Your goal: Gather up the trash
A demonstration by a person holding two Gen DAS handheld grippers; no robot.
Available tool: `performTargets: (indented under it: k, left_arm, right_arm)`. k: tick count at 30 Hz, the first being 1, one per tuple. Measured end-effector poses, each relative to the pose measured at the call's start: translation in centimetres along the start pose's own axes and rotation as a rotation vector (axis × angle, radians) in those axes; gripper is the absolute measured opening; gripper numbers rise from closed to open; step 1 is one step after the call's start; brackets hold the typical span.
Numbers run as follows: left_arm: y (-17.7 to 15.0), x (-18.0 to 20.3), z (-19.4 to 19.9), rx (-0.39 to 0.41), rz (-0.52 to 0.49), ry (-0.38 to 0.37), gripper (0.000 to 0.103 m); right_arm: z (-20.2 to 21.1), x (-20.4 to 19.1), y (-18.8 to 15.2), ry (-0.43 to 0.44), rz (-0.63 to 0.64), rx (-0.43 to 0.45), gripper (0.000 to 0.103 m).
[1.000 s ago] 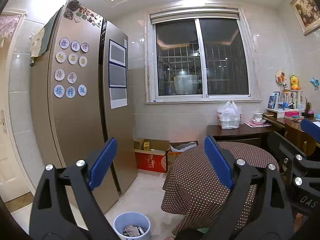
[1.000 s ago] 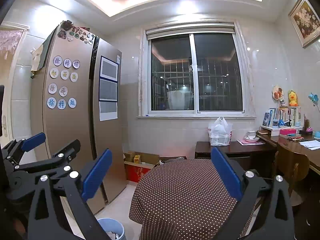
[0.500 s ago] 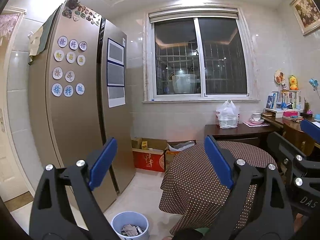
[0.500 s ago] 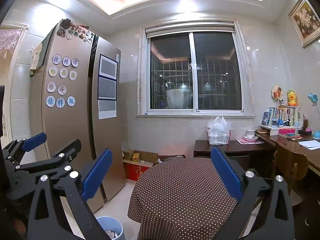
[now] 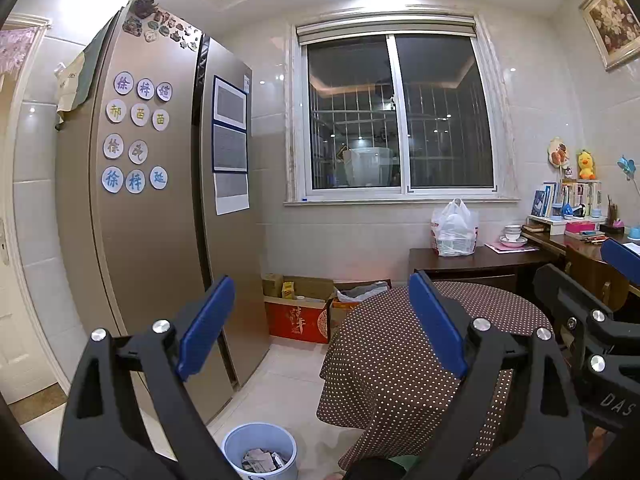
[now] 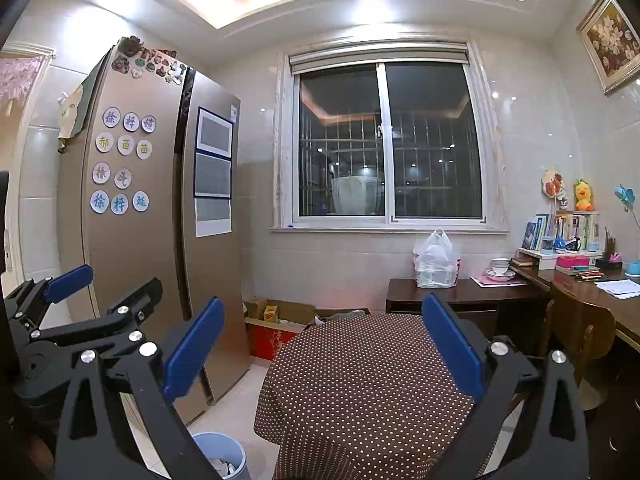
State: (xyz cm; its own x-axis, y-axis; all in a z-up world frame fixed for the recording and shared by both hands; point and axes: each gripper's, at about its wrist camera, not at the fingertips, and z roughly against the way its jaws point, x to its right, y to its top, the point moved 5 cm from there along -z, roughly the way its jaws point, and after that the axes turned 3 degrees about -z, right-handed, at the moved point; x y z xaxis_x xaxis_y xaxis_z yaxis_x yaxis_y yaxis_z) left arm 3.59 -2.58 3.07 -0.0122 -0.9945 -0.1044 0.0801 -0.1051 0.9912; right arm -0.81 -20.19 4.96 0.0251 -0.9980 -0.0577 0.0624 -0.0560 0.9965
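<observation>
Moved: almost nothing has moved since the earlier pictures; both grippers keep level and the room sits the same way, only a tiny bit shifted to the side.
Left gripper (image 5: 320,320): jaws wide apart, with nothing between the blue pads (image 5: 206,322). It points across the room at the window (image 5: 400,116).
Right gripper (image 6: 324,344): jaws wide apart too, and nothing is held. It hangs over the near edge of the round table (image 6: 360,380).
Side by side: the right gripper's black arm shows at the right edge of the left view, and the left gripper shows at the left edge of the right view.
Trash bin (image 5: 260,454): a light blue bin on the floor, just beside the left edge of the table and in front of the fridge (image 5: 152,240). It has crumpled paper trash (image 5: 262,460) in it. In the right view only its rim peeks out low down (image 6: 218,454).
Table: a brown cloth with white dots covers it, and its top is bare.
Plastic bag (image 5: 455,228): a white bag stands on the dark side table (image 5: 472,260) under the window, near that table's left edge.
Boxes (image 5: 300,308): cardboard boxes, one red, sit on the floor by the wall between the fridge and the round table.
Fridge: round word magnets and sheets of paper stick to its doors.
Desk (image 6: 592,288): at the right wall, with books, bowls and small toys on it.
</observation>
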Motion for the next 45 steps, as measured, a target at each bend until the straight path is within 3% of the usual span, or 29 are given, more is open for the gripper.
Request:
performTargets:
  k: [45]
  left_arm:
    - [-0.56,-0.39,-0.32,-0.011,0.004,-0.005,0.087]
  right_arm:
    - [-0.04,-0.32,-0.79,0.008,-0.002,-0.015,0.097]
